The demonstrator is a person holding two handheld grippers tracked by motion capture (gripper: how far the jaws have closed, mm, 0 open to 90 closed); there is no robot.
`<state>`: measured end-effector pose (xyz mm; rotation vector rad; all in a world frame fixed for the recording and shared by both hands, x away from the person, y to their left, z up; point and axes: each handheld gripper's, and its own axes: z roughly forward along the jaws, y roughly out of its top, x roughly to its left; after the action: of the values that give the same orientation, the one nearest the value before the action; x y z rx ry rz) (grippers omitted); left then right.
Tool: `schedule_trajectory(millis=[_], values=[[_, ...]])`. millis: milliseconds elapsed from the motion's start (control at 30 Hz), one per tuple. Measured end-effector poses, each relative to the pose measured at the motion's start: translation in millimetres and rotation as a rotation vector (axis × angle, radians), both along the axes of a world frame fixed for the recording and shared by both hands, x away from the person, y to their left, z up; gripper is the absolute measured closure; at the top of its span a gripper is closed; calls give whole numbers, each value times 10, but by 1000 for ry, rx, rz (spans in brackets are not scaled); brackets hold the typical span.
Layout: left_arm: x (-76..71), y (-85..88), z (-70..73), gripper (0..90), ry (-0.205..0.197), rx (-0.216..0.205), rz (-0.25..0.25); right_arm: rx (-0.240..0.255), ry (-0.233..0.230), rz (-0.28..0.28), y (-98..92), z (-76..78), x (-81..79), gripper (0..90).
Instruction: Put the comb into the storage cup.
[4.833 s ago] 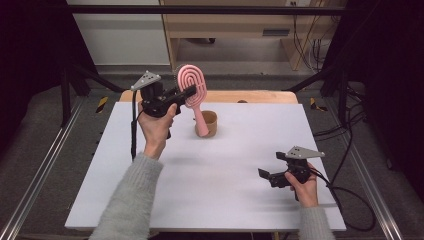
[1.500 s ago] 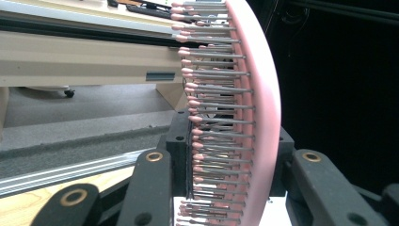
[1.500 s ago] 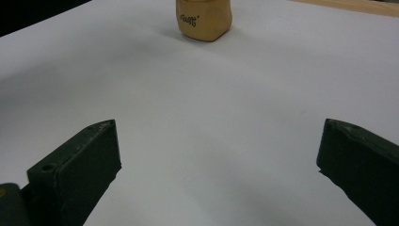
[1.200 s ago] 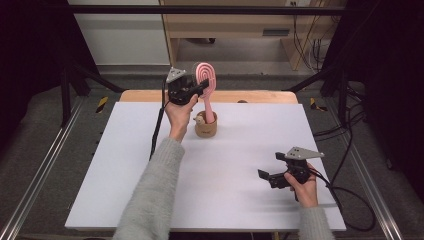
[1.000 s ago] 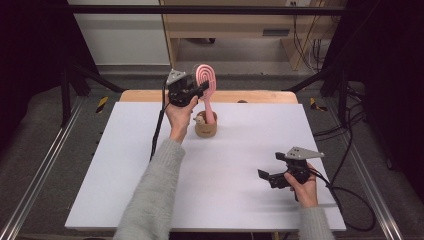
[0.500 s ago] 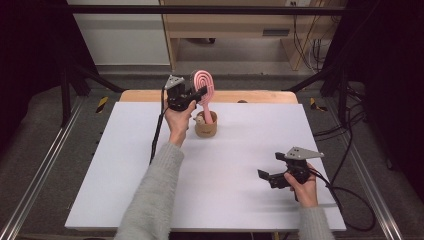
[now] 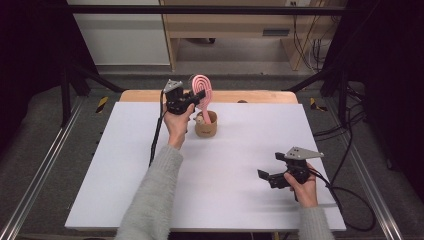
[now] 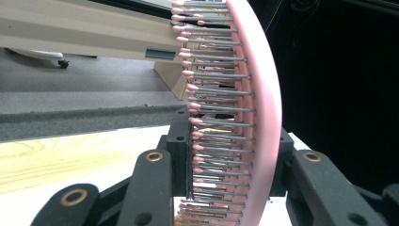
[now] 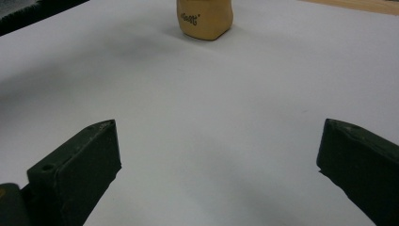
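Observation:
A pink hairbrush [image 7: 202,90] stands upright with its handle down inside a tan cup [image 7: 206,125] at the far middle of the white table. My left gripper [image 7: 192,99] is shut on the brush's head; in the left gripper view the black jaws clamp the pink back and the bristles [image 8: 221,117]. My right gripper [image 7: 266,176] rests low at the near right, open, with nothing between its fingers [image 9: 80,165]. Ahead of it, in the right gripper view, stands the tan cup [image 9: 205,19].
The white table top [image 7: 150,200] has a wooden strip [image 7: 250,96] along its far edge. Cables trail off the right side [image 7: 345,195]. Metal rails [image 7: 40,170] run along the left.
My left gripper has carried the hairbrush from the left over to the cup and lowered it, so its handle now sits in the cup. The right gripper has stayed in place.

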<state>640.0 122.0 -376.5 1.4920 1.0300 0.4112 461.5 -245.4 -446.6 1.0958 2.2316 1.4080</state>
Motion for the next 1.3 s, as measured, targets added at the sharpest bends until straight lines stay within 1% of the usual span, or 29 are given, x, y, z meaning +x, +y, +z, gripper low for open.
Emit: schedule_trajectory(millis=[167,300,533,833,1067,1167,1300], values=[[8,18,-36,632,16,-5,5,0,0,-1,-1,0,0,4],[5,27,-36,631,16,-3,5,-1,0,-1,0,0,0,4],[-3,67,-37,622,19,10,22,-1,-4,-1,-3,1,0,4],[-8,159,-36,587,24,68,62,-2,-1,-1,1,-1,1,4],[-14,229,-61,567,33,89,81,-2,-1,0,1,-2,1,4],[-17,255,-68,556,40,88,84,-1,-1,0,2,-2,2,4],[-24,288,-86,534,45,98,96,-1,-1,0,3,-3,1,4]])
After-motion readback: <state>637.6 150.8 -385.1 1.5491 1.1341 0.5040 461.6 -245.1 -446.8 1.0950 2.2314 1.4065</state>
